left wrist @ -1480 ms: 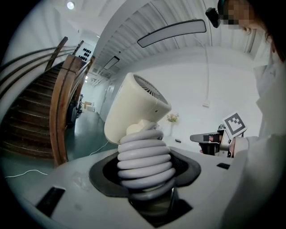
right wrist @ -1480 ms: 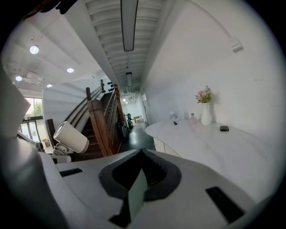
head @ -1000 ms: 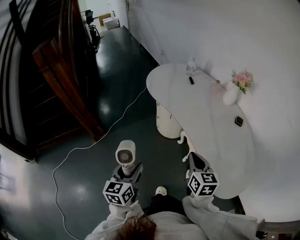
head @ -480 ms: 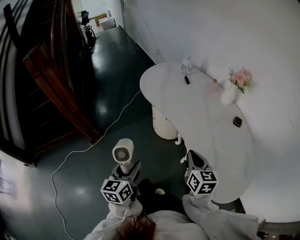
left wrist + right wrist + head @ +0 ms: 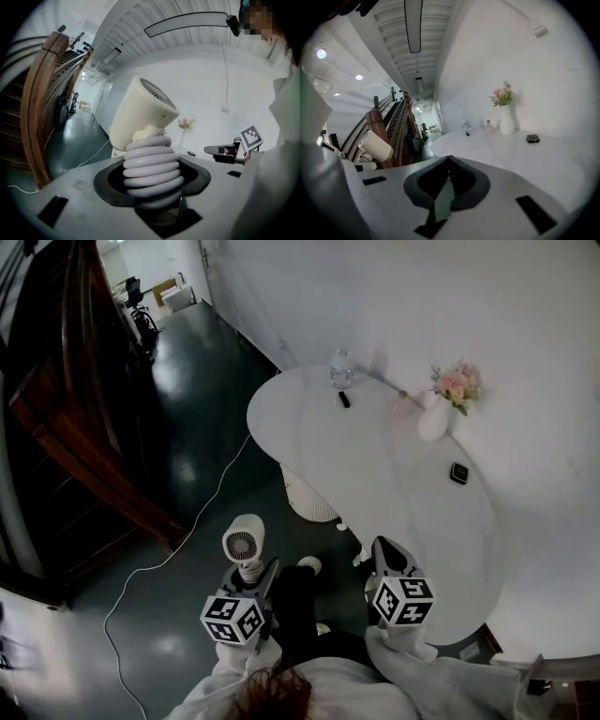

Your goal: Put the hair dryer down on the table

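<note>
One cream hair dryer (image 5: pixel 246 544) is held over the dark floor (image 5: pixel 202 427), off the left edge of the white desk (image 5: pixel 375 488) and not over its top. Its handle, wound with a grey coiled cord (image 5: pixel 151 164), is clamped between the jaws of the left hand-held gripper (image 5: pixel 255 576), and the barrel is carried above them. The right hand-held gripper (image 5: pixel 387 554) is seen at the desk's near rim, jaws together with nothing between them.

Pink flowers (image 5: pixel 454 382) are held in a white vase (image 5: pixel 433 420) at the desk's far side, against the wall, with a small pink bottle (image 5: pixel 401 407) just beside it. A clear bottle (image 5: pixel 341 366) is stood at the desk's far left end; its contents cannot be told. A small dark stick (image 5: pixel 344 399) is laid near it. A small black box (image 5: pixel 458 473) is set toward the desk's right side. A broad bare stretch of top is left between that box and the near rim.

A ribbed white pedestal (image 5: pixel 305 501) is tucked under the desk's left edge. A white cable (image 5: pixel 178 545) is trailed over the floor left of the desk, and a wooden staircase (image 5: pixel 75 437) is seen farther left.
</note>
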### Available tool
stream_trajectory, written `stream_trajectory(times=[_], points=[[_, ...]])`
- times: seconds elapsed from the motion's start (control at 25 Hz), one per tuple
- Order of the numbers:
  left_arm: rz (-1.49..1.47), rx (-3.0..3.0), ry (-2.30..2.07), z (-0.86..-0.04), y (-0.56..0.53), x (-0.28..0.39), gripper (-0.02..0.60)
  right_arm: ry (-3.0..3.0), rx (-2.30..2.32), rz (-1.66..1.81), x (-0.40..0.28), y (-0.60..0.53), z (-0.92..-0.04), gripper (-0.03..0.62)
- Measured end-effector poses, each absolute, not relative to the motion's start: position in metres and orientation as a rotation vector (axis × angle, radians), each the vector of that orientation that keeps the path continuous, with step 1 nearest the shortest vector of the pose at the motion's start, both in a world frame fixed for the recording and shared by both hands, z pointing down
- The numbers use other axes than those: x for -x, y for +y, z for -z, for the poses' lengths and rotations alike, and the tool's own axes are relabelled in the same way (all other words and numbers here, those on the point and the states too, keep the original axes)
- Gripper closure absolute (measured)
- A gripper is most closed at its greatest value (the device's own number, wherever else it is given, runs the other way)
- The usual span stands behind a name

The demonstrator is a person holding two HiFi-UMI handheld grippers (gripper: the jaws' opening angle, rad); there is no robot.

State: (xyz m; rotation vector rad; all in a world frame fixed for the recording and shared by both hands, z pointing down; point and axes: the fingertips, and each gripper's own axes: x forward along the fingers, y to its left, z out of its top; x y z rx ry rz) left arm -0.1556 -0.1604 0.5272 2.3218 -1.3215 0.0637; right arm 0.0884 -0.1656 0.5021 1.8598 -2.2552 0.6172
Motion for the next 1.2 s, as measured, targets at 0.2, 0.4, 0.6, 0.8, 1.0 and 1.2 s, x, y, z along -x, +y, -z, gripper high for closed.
stream_trajectory(times=[0.2,0.4,0.6,0.8,1.0,1.2], points=[[-0.095,-2.415,-1.202,-0.515,-0.22,0.118,0.356,-2.189,-1.984,-0.631,-0.123,-0.196,-0.494,0.545],[-0.149,-2.495,-1.072,-0.507,-0.27,0.084,0.356,-2.118,-2.086,-0.684,-0.146,-0.228,-0.494,0.545],[-0.183,-2.529,-0.975,-0.506,-0.316,0.069,0.356,-2.041,-2.174,-0.71,-0.159,-0.259,-0.494,0.545],[-0.199,-2.55,-0.887,-0.505,-0.36,0.059,0.356,-1.957,-2.263,-0.724,-0.168,-0.283,-0.492,0.545],[-0.215,-2.585,-0.799,-0.505,-0.403,0.04,0.356,-1.884,-2.338,-0.725,-0.182,-0.309,-0.492,0.545],[-0.245,-2.608,-0.7,-0.506,-0.436,0.021,0.356,-1.8,-2.405,-0.742,-0.192,-0.325,-0.492,0.545]])
